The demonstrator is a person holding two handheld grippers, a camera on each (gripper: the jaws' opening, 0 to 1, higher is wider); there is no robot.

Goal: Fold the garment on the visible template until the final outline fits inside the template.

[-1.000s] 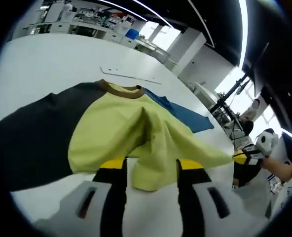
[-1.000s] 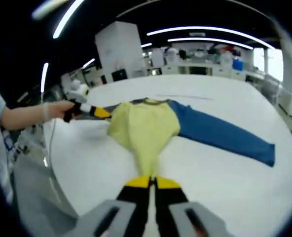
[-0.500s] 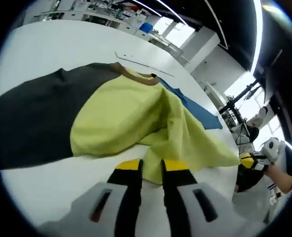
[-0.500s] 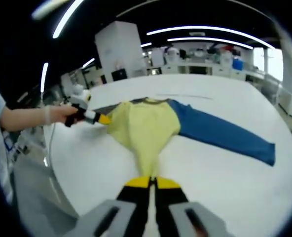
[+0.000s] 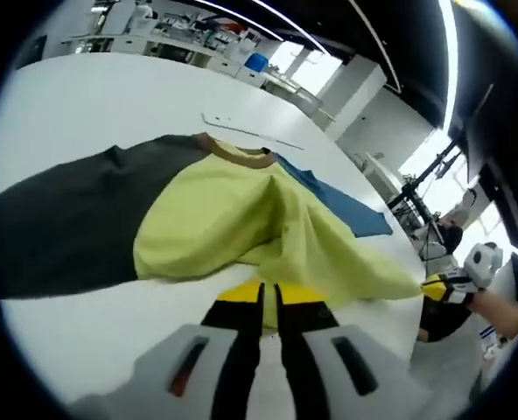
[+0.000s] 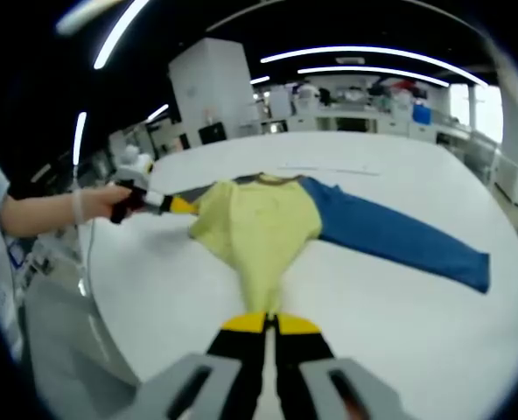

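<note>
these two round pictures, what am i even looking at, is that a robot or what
No robot arm here: a person holds a two-jaw gripper in each hand, and a fisheye camera rides on each, so both pictures are round and warped.

The left gripper view looks along the left gripper, whose yellow-tipped jaws are shut on the hem of a shirt. The right gripper view looks along the right gripper, shut on the same hem further along. Each view also catches the other gripper, held by the person's hand.

The shirt lies on a white table. It has a yellow-green body, a dark sleeve, a blue sleeve and a brown collar. Beyond the collar lies a thin pale strip; I cannot tell what it is.
</note>
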